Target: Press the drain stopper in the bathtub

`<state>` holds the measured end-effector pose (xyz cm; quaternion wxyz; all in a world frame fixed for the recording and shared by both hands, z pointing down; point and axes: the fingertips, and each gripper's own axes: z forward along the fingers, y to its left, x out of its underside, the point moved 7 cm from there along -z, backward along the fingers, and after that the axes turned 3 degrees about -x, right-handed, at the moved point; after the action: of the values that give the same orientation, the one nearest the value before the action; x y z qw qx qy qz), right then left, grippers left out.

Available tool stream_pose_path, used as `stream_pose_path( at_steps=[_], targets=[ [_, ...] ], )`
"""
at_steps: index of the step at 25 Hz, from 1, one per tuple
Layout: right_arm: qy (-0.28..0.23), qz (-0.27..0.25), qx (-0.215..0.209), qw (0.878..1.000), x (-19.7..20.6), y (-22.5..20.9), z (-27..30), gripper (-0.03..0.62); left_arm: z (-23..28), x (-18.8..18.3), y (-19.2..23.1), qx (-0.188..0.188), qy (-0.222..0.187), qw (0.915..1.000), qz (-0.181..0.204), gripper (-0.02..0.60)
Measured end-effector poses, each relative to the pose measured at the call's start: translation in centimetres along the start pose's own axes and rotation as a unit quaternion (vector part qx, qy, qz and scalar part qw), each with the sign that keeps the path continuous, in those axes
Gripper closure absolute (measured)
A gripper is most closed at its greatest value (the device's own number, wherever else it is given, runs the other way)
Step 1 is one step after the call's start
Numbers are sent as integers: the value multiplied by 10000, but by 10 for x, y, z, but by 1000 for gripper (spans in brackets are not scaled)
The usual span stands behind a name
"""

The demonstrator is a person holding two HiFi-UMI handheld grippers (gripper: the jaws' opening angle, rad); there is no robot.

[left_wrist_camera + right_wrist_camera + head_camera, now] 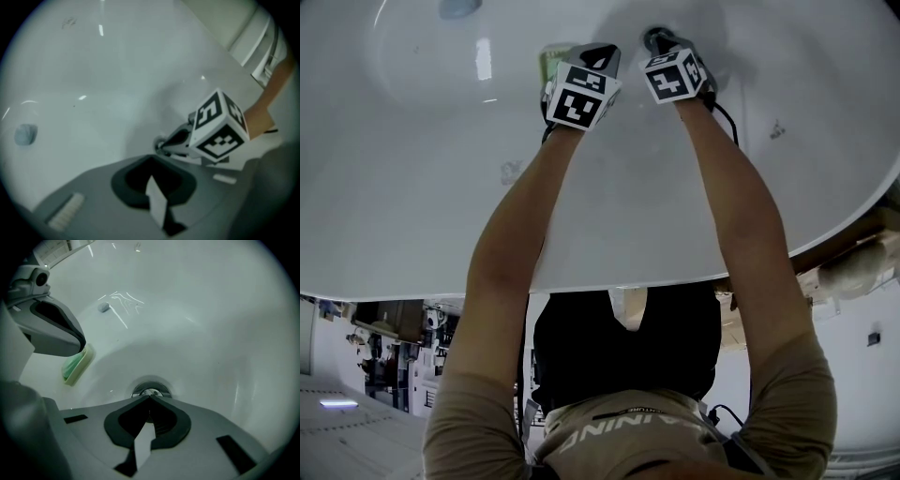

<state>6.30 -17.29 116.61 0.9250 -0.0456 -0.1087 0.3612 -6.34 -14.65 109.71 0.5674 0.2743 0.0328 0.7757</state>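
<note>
The chrome drain stopper (151, 391) sits in the white bathtub floor (211, 333); in the head view the stopper (654, 36) is mostly hidden by the right gripper. My right gripper (150, 397) is shut with nothing held, its joined tips at the stopper's near edge. I cannot tell whether they touch it. From the head view the right gripper (660, 41) points down into the tub. My left gripper (151, 157) is shut and empty, hovering just left of the right gripper (206, 133). The left gripper (602, 54) also shows in the head view.
A pale green soap dish or sponge (76, 364) lies on the tub floor left of the drain, under the left gripper (51, 329). A small round grey cap (25, 134) sits on the tub wall. The tub rim (675, 279) crosses below my arms.
</note>
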Motion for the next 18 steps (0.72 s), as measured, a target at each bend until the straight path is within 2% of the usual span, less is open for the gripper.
stream_pose_path(
  at_steps=[4,9,12,18],
  targets=[
    [113,-18,-114,9999,2,-1,2,585,0,1,-2,-25,9,10000,-4,580],
    [-164,-217,-383,9989,3,-5,-10,585,-5,-6,-4,-65,-34,10000,29,580],
    [98,-456,-483,9977,6,-4,-18,585,-13,-10,-6,-115,3,9999,51,580],
    [-11,-177,-543,9984,5,0,-60,586,-42,-21,-21,-148,6,9998,130,580]
  ],
)
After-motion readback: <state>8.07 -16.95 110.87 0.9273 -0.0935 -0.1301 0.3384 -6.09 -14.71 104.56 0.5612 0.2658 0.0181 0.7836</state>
